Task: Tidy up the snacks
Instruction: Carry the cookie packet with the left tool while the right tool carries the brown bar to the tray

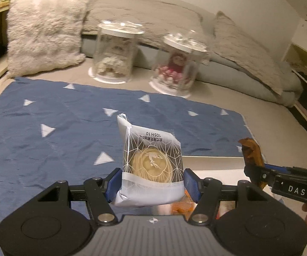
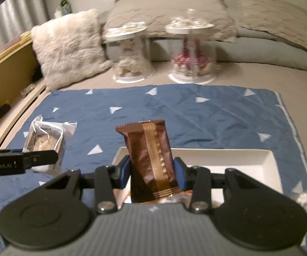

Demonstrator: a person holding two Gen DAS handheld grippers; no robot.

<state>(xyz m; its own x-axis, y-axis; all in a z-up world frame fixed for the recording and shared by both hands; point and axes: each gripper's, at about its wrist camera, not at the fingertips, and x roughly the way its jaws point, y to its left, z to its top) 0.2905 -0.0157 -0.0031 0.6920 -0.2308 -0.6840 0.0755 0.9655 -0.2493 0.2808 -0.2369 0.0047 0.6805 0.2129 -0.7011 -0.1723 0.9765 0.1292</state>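
My left gripper point(image 1: 152, 184) is shut on a white pastry packet point(image 1: 151, 162) with a round golden cake showing through its wrapper, held above the blue cloth point(image 1: 47, 115). My right gripper point(image 2: 152, 173) is shut on a brown snack bar wrapper point(image 2: 150, 155), held upright over the white tray point(image 2: 260, 160). In the left wrist view the brown snack bar point(image 1: 251, 153) and the right gripper's finger show at the right edge. In the right wrist view the pastry packet point(image 2: 43, 140) and the left gripper's finger show at the left. Orange wrapped snacks point(image 1: 181, 208) lie in the tray below.
Two clear lidded jars stand beyond the cloth: one with pale contents point(image 1: 115, 53) on the left, one with pink contents point(image 1: 178, 64) on the right. A fluffy cushion point(image 1: 44, 29) and grey pillows point(image 1: 245, 49) lie behind. A wooden bed frame point(image 2: 6, 68) runs along the left.
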